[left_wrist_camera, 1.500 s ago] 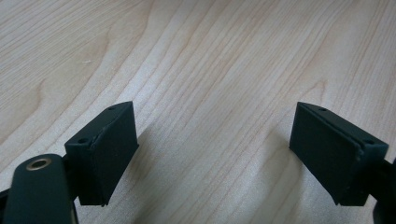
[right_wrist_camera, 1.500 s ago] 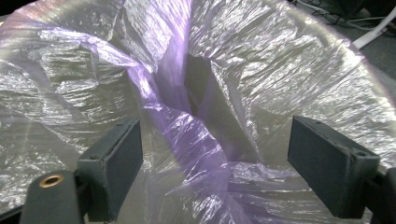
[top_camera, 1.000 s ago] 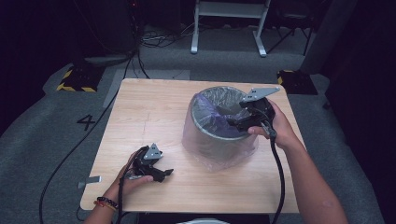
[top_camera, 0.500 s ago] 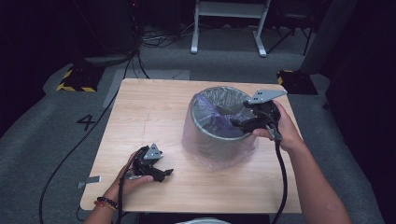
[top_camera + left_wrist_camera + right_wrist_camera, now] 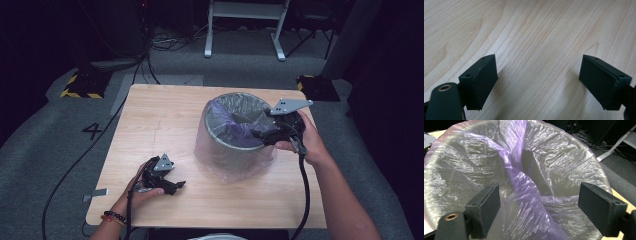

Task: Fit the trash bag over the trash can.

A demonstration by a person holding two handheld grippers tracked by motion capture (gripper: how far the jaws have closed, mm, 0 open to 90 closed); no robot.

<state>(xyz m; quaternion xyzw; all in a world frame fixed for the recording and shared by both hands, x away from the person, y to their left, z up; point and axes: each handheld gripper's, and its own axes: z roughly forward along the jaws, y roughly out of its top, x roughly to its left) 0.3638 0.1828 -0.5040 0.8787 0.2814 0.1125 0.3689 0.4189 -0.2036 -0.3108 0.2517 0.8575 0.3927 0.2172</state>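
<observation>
Bin (image 5: pixel 235 132), right of centre in the high view, upright on the desk (image 5: pixel 150 125), lined with a translucent purple-tinted bag (image 5: pixel 524 185), crumpled inward and draped down the outside. Right hand-held gripper (image 5: pixel 265 134) at the bin's right rim, jaws wide apart, gripping nothing, bag fold directly ahead between them. Left hand-held gripper (image 5: pixel 172 186) at lower left, well apart from the bin, open, empty, over bare desk.
</observation>
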